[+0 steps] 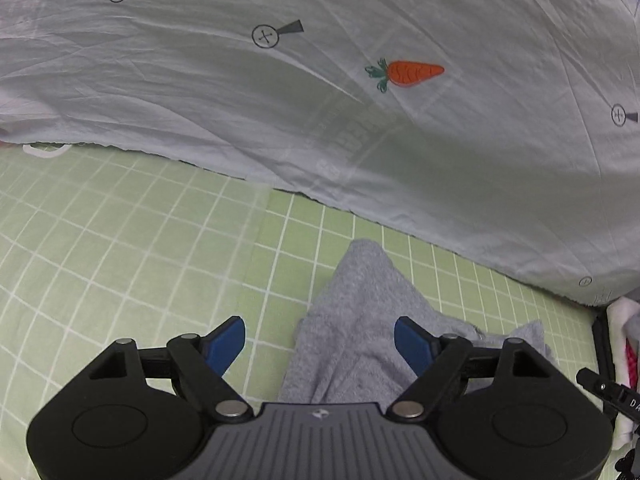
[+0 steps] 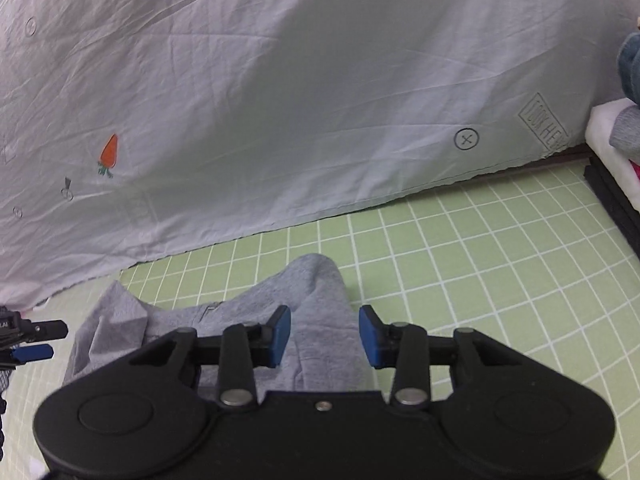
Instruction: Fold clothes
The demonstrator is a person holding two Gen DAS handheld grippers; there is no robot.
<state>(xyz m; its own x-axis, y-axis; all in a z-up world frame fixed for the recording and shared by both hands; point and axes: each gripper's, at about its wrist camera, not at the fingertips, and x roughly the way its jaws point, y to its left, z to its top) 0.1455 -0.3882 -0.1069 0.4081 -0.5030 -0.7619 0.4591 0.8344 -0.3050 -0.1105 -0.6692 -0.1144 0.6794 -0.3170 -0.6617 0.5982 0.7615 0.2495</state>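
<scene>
Grey fleecy garment (image 1: 360, 332) lies rumpled on the green checked sheet (image 1: 120, 248), one narrow end pointing toward twelve o'clock at the pale carrot-print cover (image 1: 320, 100). Both tongs hang over it with jaws apart and nothing gripped: the left tongs (image 1: 320, 344) wide, the right tongs (image 2: 325, 334) narrower, straddling a raised ridge of cloth. Folding looks barely begun, I'd say. Next, each needs to close on an edge and spread the piece flat.

Carrot-print sheet (image 1: 320, 100) over green checked cover (image 1: 120, 240)
</scene>
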